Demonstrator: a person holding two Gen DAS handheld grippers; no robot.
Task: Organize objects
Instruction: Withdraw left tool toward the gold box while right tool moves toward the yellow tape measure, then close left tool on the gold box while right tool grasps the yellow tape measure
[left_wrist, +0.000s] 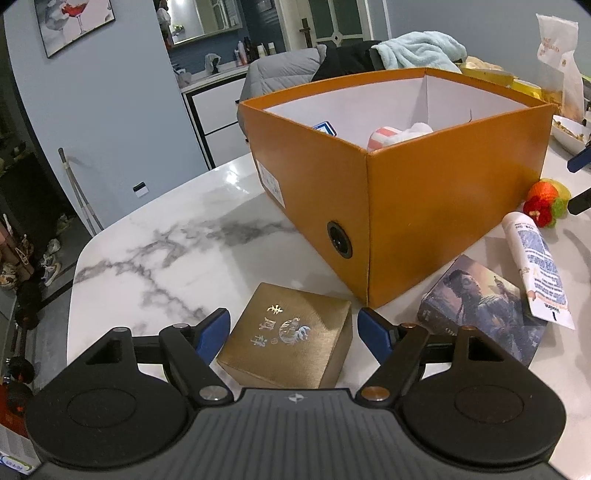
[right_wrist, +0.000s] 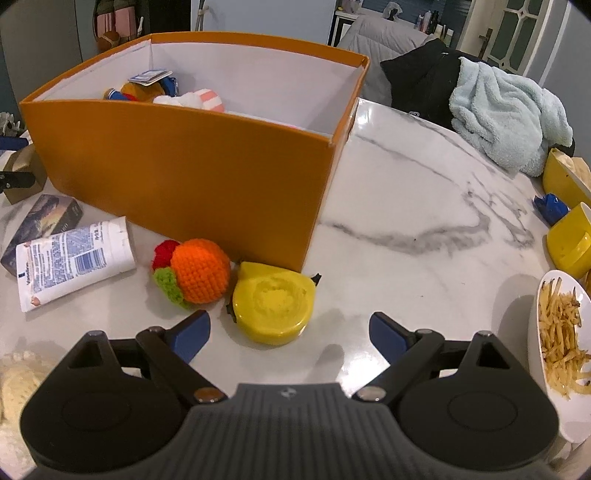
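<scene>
An orange box (left_wrist: 424, 206) with a white inside stands on the marble table (left_wrist: 166, 240) and holds several small items. My left gripper (left_wrist: 293, 328) is open, its blue fingers on either side of a gold gift box (left_wrist: 288, 338) without touching it. My right gripper (right_wrist: 288, 332) is open, just in front of a yellow tape measure (right_wrist: 273, 304). A crocheted orange fruit (right_wrist: 195, 271), a white Vaseline tube (right_wrist: 70, 258) and a dark picture box (right_wrist: 44, 218) lie beside the orange box (right_wrist: 184, 177).
A white dish of fries (right_wrist: 561, 350) sits at the right edge. Yellow containers (right_wrist: 569, 240), a light blue towel (right_wrist: 506, 118) and dark clothing (right_wrist: 421, 77) lie at the far right. The table's rounded left edge (left_wrist: 74, 288) drops to the floor.
</scene>
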